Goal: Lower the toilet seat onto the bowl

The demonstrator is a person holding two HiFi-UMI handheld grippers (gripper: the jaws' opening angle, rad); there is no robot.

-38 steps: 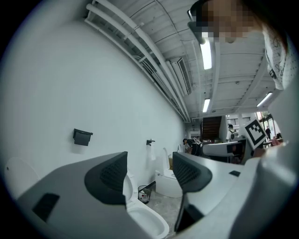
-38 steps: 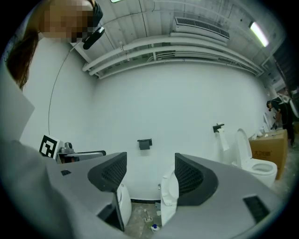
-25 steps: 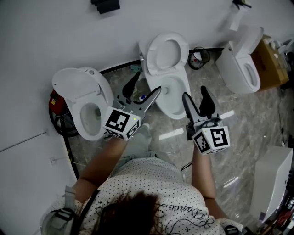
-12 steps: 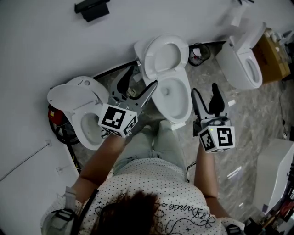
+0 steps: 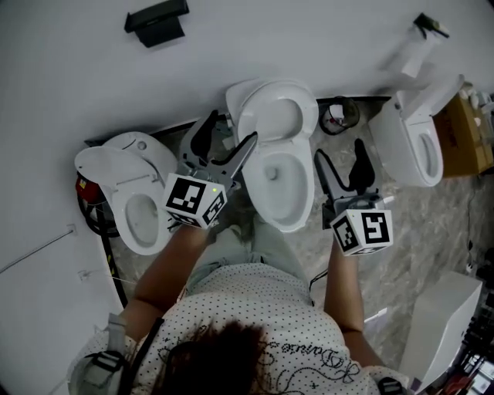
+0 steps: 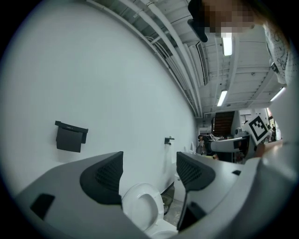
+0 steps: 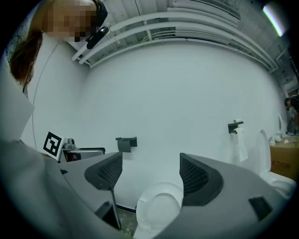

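The middle toilet has its white seat [image 5: 275, 114] raised against the wall, above the open bowl [image 5: 279, 183]. My left gripper [image 5: 229, 131] hovers just left of the seat, open and empty. To the right of the bowl, my right gripper [image 5: 340, 154] has its jaws opening with nothing between them. In the left gripper view the upright seat [image 6: 139, 208] shows low between the jaws of the left gripper [image 6: 149, 172]. The right gripper view shows the seat [image 7: 161, 205] ahead of the right gripper [image 7: 152, 175]. Neither gripper touches the toilet.
A second toilet [image 5: 127, 193] stands at the left and a third [image 5: 413, 146] at the right, both with lids up. On the wall hang a black holder [image 5: 157, 21] and a paper roll [image 5: 421, 38]. A small bin [image 5: 340, 112] and a cardboard box [image 5: 471, 131] sit near the wall.
The person has stepped closer to the middle toilet, and both grippers now flank it. The right gripper's jaws stand wider than before.
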